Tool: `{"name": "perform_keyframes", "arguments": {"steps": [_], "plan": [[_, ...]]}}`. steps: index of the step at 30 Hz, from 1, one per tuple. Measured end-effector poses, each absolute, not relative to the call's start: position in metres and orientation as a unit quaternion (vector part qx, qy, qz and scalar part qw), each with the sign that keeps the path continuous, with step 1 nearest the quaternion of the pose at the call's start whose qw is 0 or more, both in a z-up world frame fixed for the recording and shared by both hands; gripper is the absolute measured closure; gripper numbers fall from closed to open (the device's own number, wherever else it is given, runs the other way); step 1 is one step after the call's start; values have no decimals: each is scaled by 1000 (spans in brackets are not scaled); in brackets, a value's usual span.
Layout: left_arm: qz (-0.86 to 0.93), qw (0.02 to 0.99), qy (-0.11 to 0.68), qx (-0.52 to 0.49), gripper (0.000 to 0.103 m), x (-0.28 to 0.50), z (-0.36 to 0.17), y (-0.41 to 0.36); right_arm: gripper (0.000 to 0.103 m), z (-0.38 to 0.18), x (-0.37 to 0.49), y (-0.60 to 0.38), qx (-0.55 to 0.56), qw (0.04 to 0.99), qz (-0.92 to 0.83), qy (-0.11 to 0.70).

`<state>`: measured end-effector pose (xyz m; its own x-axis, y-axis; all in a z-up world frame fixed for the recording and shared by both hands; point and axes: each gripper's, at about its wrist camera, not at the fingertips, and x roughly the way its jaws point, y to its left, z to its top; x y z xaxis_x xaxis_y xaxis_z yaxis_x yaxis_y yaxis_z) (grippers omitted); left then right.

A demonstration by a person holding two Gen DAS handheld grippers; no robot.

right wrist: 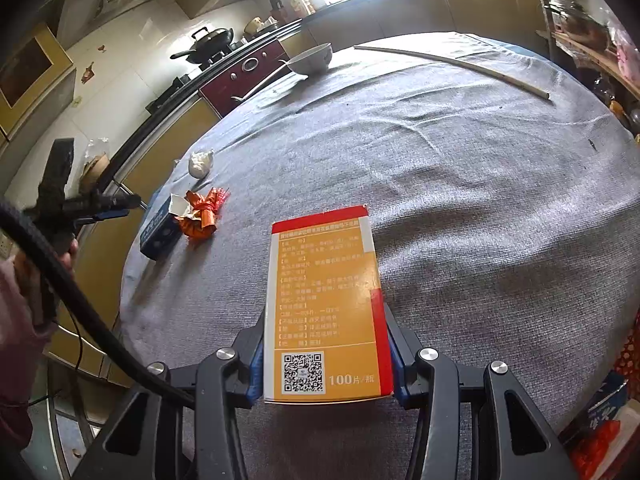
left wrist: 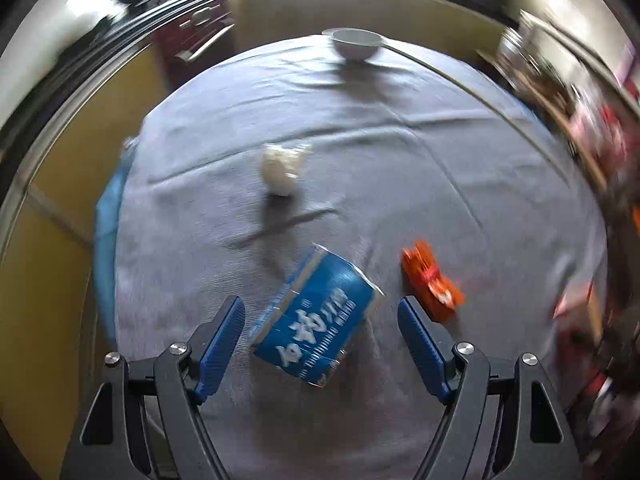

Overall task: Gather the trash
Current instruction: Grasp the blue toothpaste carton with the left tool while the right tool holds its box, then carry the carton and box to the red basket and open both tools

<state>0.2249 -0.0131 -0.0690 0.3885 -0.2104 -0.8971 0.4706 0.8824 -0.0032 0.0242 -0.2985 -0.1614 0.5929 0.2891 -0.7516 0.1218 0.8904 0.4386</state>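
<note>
The right claw (right wrist: 326,360) is clamped on a light orange medicine box (right wrist: 324,304). The left claw (left wrist: 320,320) gapes apart over a blue carton (left wrist: 316,320), likely thin and crushable; best pinched across its flat sides.

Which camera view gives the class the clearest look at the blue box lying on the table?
The left wrist view: the blue box lies flat between the open jaws of the left gripper, its white-lettered top fully visible, though slightly blurred. The right wrist view shows it only small, edge-on, beside the orange wrapper.

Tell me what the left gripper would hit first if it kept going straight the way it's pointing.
Most likely the blue box: it lies between the open fingers of the left gripper, straight ahead. How much of a gap remains is hard to judge through the motion blur.
</note>
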Motion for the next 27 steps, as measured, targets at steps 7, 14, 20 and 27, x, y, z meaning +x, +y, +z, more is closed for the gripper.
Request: {"name": "perform_keyframes", "arguments": {"steps": [7, 14, 20, 27], "plan": [[-221, 814, 507, 179, 24, 224, -97, -28, 53, -162, 25, -297, 226, 863, 45, 451], [-219, 821, 508, 143, 29, 230, -107, -16, 53, -158, 22, -294, 227, 867, 39, 441], [-234, 829, 494, 117, 41, 222, -101, -11, 53, -143, 21, -291, 217, 878, 45, 424], [-244, 846, 465, 89, 41, 191, -80, -10, 53, -129, 14, -297, 225, 886, 42, 404]]}}
